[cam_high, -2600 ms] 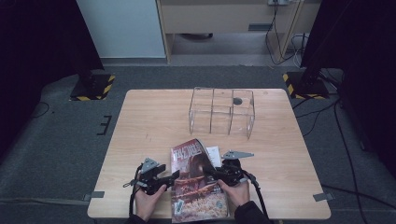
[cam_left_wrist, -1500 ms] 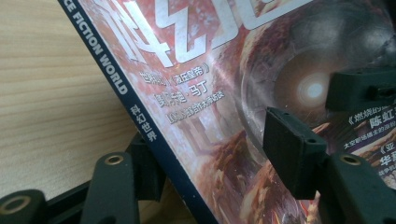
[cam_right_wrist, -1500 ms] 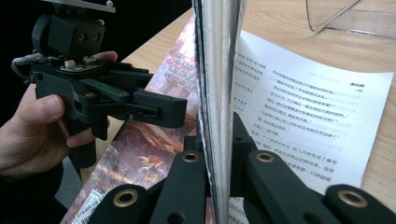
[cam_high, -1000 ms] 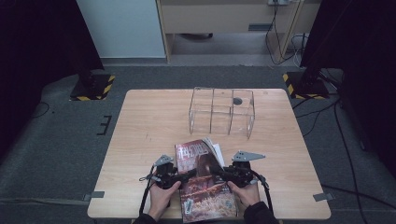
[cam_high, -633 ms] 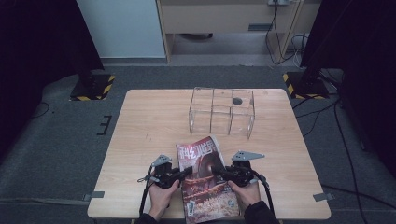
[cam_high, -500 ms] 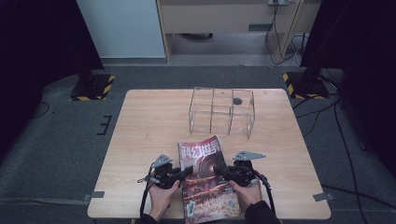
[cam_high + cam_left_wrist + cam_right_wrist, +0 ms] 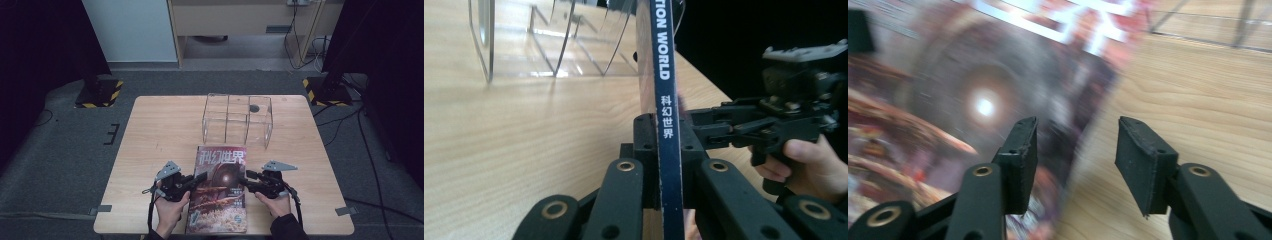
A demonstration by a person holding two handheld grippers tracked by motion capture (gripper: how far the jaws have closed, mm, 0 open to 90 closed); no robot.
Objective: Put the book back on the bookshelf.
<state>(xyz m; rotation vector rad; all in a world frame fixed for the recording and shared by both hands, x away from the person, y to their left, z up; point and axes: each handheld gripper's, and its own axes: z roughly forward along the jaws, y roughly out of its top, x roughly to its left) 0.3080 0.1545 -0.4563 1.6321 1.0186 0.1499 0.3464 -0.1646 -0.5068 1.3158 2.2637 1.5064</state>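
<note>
A pale wooden table (image 7: 160,130) stands on grey carpet in a dark-walled room. The left gripper (image 7: 197,178) clamps the spine of the magazine (image 7: 220,190), lettering legible in its own view. The right gripper (image 7: 1075,150), jaws just opening, stands apart at the cover's blurred edge, apparently not touching. The clear divided organizer (image 7: 237,120) looks empty.

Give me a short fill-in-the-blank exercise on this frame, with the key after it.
1. The left gripper is shut on the ____ edge of the magazine.
2. The right gripper has jaws that stand ____, their pads off the cover.
3. Beyond the magazine on the table stands a clear ____ with compartments.

Missing words: spine; open; organizer
</note>
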